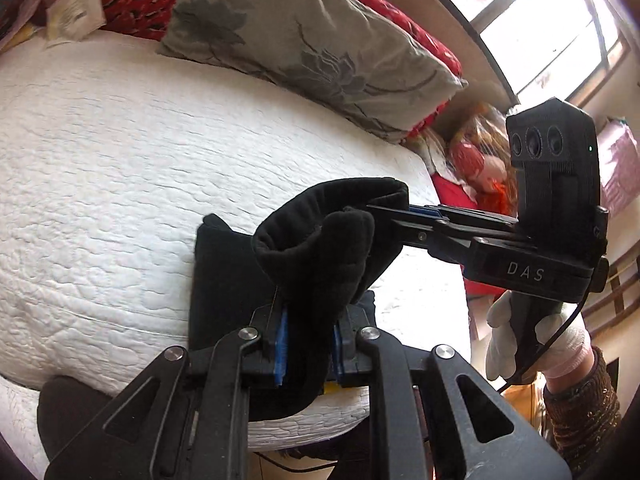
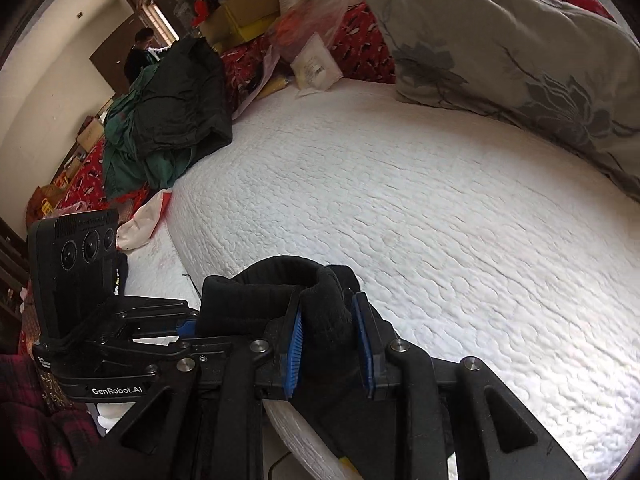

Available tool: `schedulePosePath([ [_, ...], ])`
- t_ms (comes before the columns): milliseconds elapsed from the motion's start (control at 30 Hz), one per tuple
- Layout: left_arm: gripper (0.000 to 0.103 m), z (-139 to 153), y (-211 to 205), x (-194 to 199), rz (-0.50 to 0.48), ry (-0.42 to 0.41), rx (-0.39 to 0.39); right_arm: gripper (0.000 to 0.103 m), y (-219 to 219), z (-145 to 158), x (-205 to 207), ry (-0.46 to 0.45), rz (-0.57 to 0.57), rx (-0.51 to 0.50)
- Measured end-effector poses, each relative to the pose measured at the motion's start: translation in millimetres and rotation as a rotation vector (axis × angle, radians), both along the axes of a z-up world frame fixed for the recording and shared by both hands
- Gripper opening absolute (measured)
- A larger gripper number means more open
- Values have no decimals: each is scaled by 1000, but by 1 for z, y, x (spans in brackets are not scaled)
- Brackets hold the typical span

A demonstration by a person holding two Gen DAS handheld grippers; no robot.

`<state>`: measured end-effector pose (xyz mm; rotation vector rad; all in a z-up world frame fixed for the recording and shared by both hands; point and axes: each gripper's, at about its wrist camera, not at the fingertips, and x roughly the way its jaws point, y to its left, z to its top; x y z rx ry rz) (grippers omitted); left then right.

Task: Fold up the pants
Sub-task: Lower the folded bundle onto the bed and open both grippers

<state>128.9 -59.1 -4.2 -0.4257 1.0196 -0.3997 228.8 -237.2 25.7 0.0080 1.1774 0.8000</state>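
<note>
Left gripper (image 1: 308, 344) and right gripper (image 2: 330, 344) each clamp the bunched black pants (image 1: 316, 248) at the mattress (image 1: 100, 160) edge; long axis cannot be determined.

Black claw (image 1: 308, 344) — blue pads, silver screws — white glove (image 1: 532, 340).

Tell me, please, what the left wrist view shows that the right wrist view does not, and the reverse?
Only the left wrist view shows the window and the gloved right hand holding its tool. Only the right wrist view shows the dark green clothes pile, a person standing behind it, and the yellow boxes. Both show the black pants clamped by the left tool and the right tool, the white mattress and the grey pillow.
</note>
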Motion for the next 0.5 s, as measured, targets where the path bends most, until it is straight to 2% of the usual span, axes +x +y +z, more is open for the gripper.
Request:
schedulePosePath([
  [133, 14, -33, -62, 5, -140, 109, 54, 28, -67, -36, -19, 68, -106, -27],
  [233, 14, -56, -88, -3, -233, 179, 104, 36, -97, -60, -36, 111, -170, -28],
  [433, 15, -48, -88, -21, -291, 209, 89, 48, -132, -68, -60, 159, -290, 58],
  [500, 17, -43, -77, -29, -295, 225, 58, 48, -142, -66, -63, 171, -335, 69],
])
